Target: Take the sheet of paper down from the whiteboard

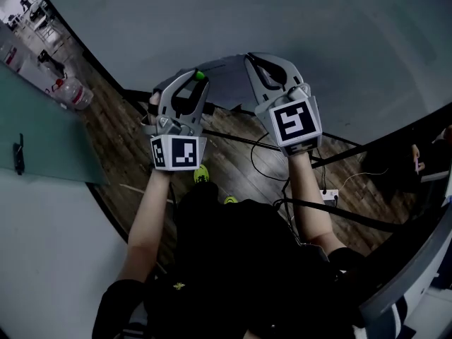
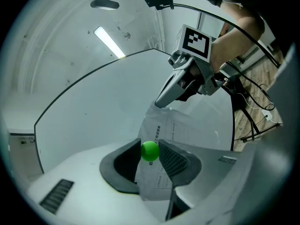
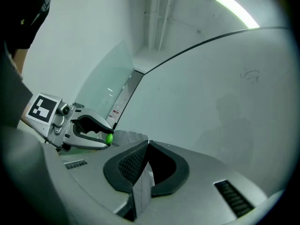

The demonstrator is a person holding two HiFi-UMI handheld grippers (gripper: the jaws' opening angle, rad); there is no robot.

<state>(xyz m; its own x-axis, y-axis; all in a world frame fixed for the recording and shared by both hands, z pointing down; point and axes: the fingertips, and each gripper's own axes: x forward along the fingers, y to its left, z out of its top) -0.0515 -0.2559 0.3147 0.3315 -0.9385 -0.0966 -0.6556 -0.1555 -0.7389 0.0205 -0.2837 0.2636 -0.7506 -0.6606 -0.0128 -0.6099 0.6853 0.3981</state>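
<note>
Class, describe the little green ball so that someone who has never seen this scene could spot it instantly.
Find the big whiteboard; in front of it is a printed sheet of paper. The green ball is pinched in the left claw at the sheet's edge. Its neighbours are grey or white; it alone is round and vivid green.

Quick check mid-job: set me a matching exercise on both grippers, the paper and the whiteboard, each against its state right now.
Things:
1. left gripper
2. right gripper
3. sheet of paper
4. whiteboard

States:
A. bears a faint scribble, stands behind both grippers
B. jaws closed on the paper's edge
C. jaws pinching a green ball
D. printed, runs from one gripper to the other

Pairs: 1-C, 2-B, 3-D, 4-A.
</note>
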